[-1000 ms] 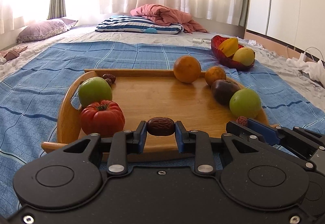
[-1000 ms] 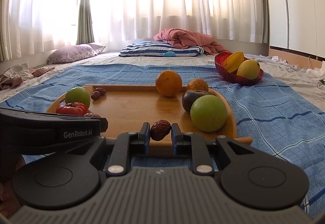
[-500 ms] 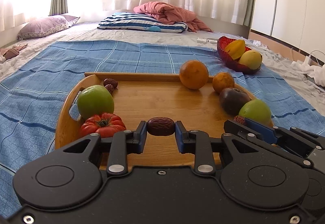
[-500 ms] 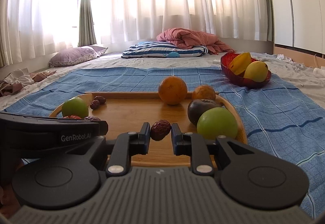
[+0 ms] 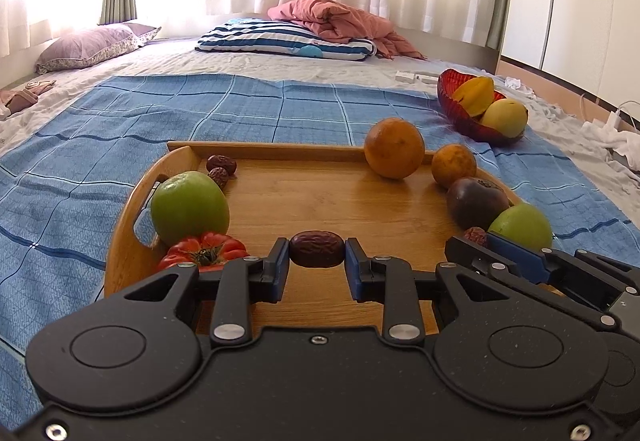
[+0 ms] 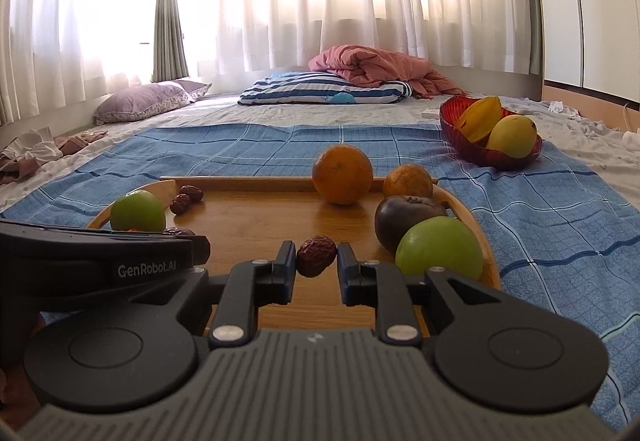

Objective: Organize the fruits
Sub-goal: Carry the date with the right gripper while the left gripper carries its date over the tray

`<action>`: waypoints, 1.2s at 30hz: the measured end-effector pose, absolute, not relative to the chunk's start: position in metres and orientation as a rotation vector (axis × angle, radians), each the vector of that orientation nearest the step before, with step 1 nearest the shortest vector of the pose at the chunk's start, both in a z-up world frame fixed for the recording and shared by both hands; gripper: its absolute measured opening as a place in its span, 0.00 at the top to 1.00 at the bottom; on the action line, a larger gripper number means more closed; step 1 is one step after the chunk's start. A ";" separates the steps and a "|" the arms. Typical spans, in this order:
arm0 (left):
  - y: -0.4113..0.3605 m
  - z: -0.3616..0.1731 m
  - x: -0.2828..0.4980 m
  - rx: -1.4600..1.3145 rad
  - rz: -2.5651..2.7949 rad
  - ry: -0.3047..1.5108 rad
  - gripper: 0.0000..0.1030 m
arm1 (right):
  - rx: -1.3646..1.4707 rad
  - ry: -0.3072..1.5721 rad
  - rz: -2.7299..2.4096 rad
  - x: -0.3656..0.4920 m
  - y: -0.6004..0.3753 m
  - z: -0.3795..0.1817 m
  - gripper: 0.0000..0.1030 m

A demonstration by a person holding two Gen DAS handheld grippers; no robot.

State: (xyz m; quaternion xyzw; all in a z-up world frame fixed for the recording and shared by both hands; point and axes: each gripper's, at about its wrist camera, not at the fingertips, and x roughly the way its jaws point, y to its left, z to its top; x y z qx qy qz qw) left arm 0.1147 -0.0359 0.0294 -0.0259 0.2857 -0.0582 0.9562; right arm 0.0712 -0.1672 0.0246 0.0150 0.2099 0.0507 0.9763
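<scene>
A wooden tray [image 5: 320, 197] lies on a blue checked cloth. On it sit two green apples [image 5: 189, 208] [image 5: 520, 227], a red tomato [image 5: 204, 251], two oranges [image 5: 394, 147] [image 5: 454, 165], a dark purple fruit [image 5: 476, 203] and two red dates [image 5: 220, 167] at the far left corner. My left gripper [image 5: 317, 261] is shut on a red date [image 5: 317, 254] above the tray's near edge. My right gripper [image 6: 317, 265] is shut on another red date [image 6: 316, 255], beside the left one; it also shows in the left wrist view [image 5: 480, 241].
A red bowl [image 5: 464, 113] with a starfruit and a mango stands on the cloth at the far right. A striped pillow [image 5: 286, 41], a pink blanket [image 5: 336, 21] and a purple pillow [image 5: 92, 45] lie farther back on the bed. Curtains and cupboards stand behind.
Both grippers have risen and moved forward over the tray, each still holding its date. The fruit on the tray has not moved.
</scene>
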 end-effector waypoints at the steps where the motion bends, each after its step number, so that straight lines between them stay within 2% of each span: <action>1: -0.036 0.029 0.115 -0.053 -0.117 0.580 0.73 | 0.029 0.423 0.103 0.072 -0.167 0.025 0.75; 36: -0.024 0.024 0.175 -0.094 -0.156 0.685 0.73 | 0.036 0.528 0.110 0.134 -0.175 0.019 0.75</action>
